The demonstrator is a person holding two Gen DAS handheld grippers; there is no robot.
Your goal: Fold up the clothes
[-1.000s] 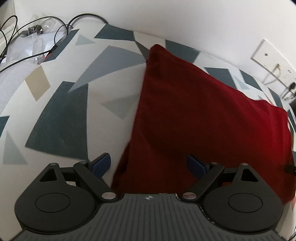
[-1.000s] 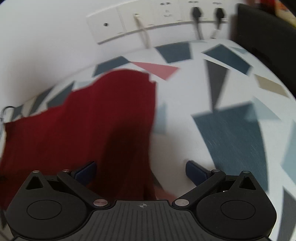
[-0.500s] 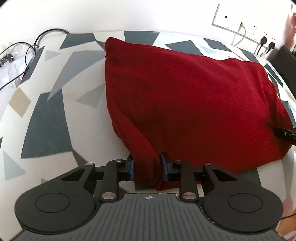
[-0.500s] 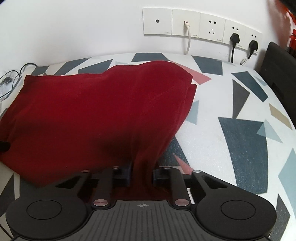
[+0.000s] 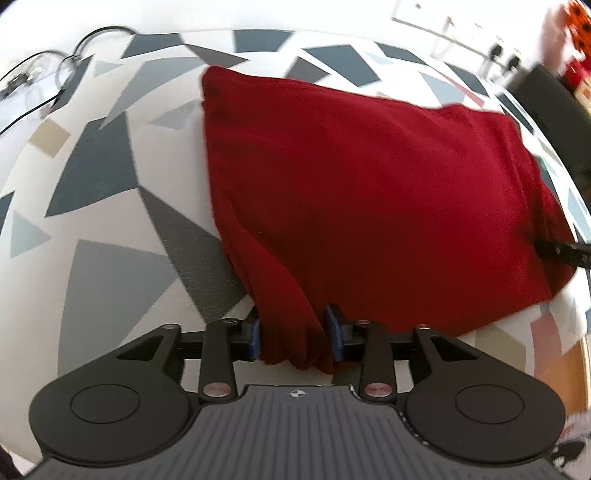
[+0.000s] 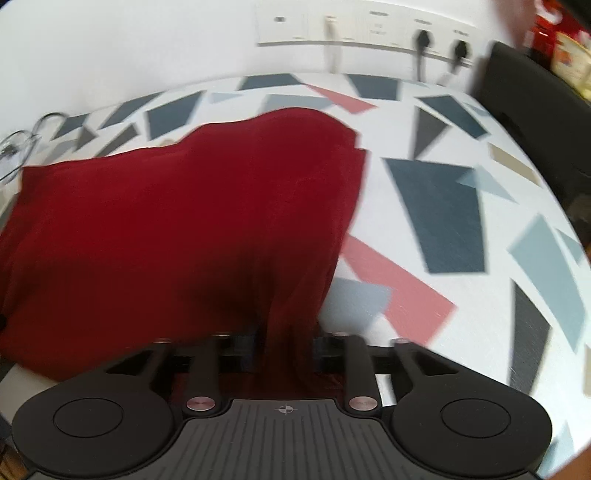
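While clamped on cloth, left hand-held gripper (image 5: 295,338) pinches near-left corner of red garment (image 5: 369,192) between blue pads (image 5: 255,339); corner bunched into vertical folds right at the pads. Right hand-held gripper (image 6: 286,345) likewise closed on near-right corner of garment (image 6: 166,229), fabric gathered into a dark twisted strand between jaws. Garment spread across tabletop (image 5: 110,177) with white cover and grey, blue, beige, pink geometric patches; near edge lifted at both pinched corners, far edge lying flat. Left edge of garment roughly straight in left view, right edge showing doubled layers at far-right corner in right view. Tip of right hand-held gripper visible at garment's far right edge in left view (image 5: 565,251). Wall sockets (image 6: 369,29) on white wall behind tabletop, two black plugs (image 6: 423,38) and one white plug in. Black cables (image 5: 70,59) at far-left of tabletop. Dark object (image 6: 535,99) at right end of tabletop, can't tell what. Both views motion-blurred, right view more so.
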